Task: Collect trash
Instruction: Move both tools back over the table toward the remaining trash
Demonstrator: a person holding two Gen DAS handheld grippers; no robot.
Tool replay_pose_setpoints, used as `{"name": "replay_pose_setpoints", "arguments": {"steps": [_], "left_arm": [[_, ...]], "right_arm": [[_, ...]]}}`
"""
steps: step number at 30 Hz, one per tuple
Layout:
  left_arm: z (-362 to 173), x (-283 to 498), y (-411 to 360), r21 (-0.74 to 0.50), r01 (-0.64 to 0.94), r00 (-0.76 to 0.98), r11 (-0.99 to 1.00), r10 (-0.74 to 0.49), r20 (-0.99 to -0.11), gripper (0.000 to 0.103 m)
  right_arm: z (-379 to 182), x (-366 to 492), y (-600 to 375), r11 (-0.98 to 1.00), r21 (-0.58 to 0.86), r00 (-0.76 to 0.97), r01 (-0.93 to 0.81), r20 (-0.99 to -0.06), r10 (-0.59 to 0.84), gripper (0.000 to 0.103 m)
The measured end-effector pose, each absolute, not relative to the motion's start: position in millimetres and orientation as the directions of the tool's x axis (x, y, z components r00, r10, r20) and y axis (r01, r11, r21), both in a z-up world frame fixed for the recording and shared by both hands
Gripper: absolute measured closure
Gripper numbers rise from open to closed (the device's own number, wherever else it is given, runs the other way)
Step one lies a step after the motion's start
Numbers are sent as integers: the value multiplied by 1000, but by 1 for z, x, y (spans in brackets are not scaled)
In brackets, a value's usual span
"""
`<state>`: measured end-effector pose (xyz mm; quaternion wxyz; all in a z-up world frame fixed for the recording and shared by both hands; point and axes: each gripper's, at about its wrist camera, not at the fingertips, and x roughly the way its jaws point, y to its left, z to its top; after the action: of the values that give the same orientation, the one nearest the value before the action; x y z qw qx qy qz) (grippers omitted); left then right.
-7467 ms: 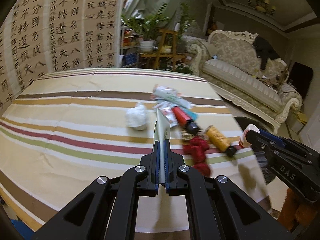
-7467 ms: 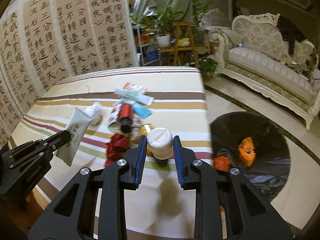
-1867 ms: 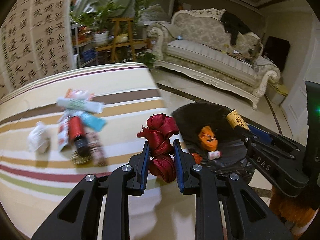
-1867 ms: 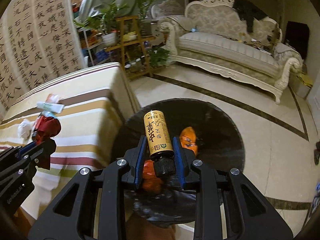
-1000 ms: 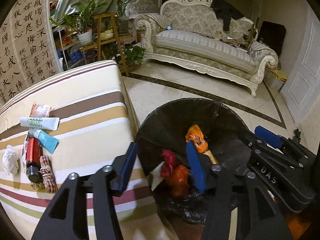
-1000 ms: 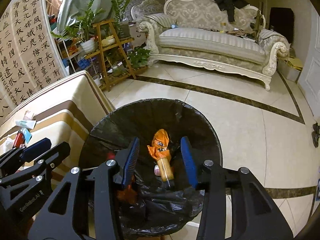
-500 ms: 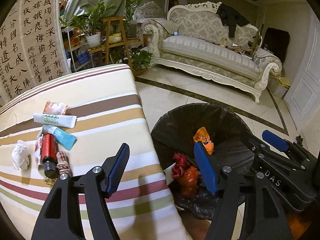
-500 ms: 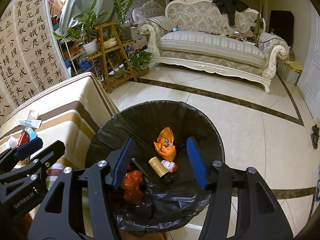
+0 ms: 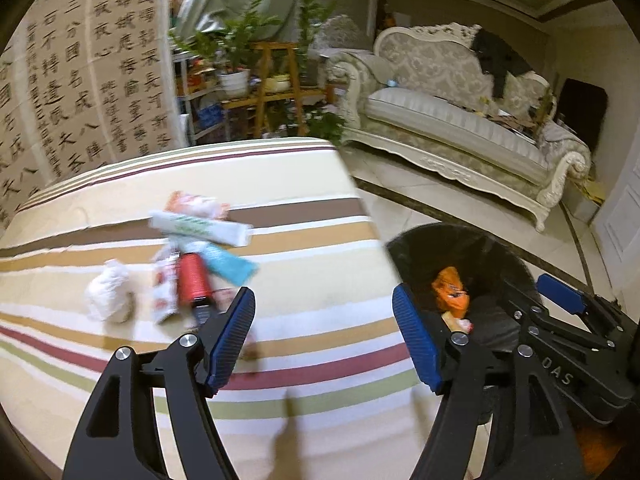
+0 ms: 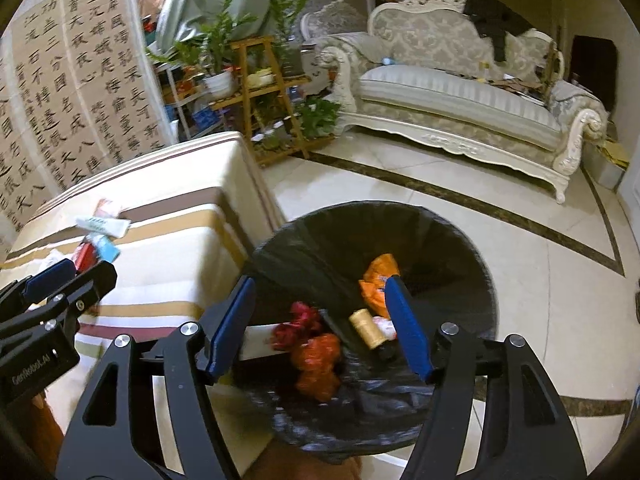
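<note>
My left gripper (image 9: 322,320) hangs over the striped table (image 9: 320,280) near its right edge, its jaws opening with nothing between them. Ahead on the cloth lie a white tube (image 9: 198,228), a teal packet (image 9: 232,266), a red bottle (image 9: 194,284), a crumpled white tissue (image 9: 108,296) and a wrapper (image 9: 192,202). My right gripper (image 10: 320,308) is above the black-lined trash bin (image 10: 460,248), its jaws opening and empty. In the bin lie a red ribbon (image 10: 298,322), a yellow bottle (image 10: 366,328) and orange wrappers (image 10: 378,276).
The bin (image 9: 480,248) stands on the tiled floor (image 10: 560,300) just off the table's right corner. A cream sofa (image 10: 460,112) lines the far wall. A wooden plant stand (image 10: 264,92) and a calligraphy screen (image 9: 80,80) stand behind the table.
The red ribbon and the yellow bottle were let go and now lie in the bin. Both pairs of jaws have widened. The left gripper has swung from the bin back over the table.
</note>
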<state>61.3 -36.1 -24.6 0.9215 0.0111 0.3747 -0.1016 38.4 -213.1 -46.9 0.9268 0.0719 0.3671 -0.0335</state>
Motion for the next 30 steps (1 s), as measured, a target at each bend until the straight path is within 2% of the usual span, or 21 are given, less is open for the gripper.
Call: {"name": "replay_pose_setpoints", "arguments": {"steps": [14, 22, 25, 27, 28, 30], "left_arm": [[-30, 76, 74, -34, -67, 706, 997, 23, -707, 34], [-48, 94, 97, -14, -55, 661, 998, 26, -750, 35], [-52, 96, 99, -11, -34, 652, 999, 14, -758, 47], [-53, 98, 100, -15, -19, 646, 1000, 1, -764, 59], [-55, 98, 100, -17, -6, 642, 1000, -9, -767, 68], [-55, 96, 100, -13, 6, 647, 1000, -14, -763, 69]], "right_arm": [[-38, 54, -130, 995, 92, 717, -43, -690, 95, 37], [-36, 65, -94, 991, 83, 706, -106, -695, 134, 37], [-36, 67, -83, 989, 80, 703, -120, -697, 142, 37], [-36, 69, -76, 988, 77, 700, -132, -699, 148, 37], [-36, 70, -73, 988, 76, 699, -138, -699, 151, 37], [-36, 72, -67, 986, 74, 697, -147, -700, 156, 37]]}}
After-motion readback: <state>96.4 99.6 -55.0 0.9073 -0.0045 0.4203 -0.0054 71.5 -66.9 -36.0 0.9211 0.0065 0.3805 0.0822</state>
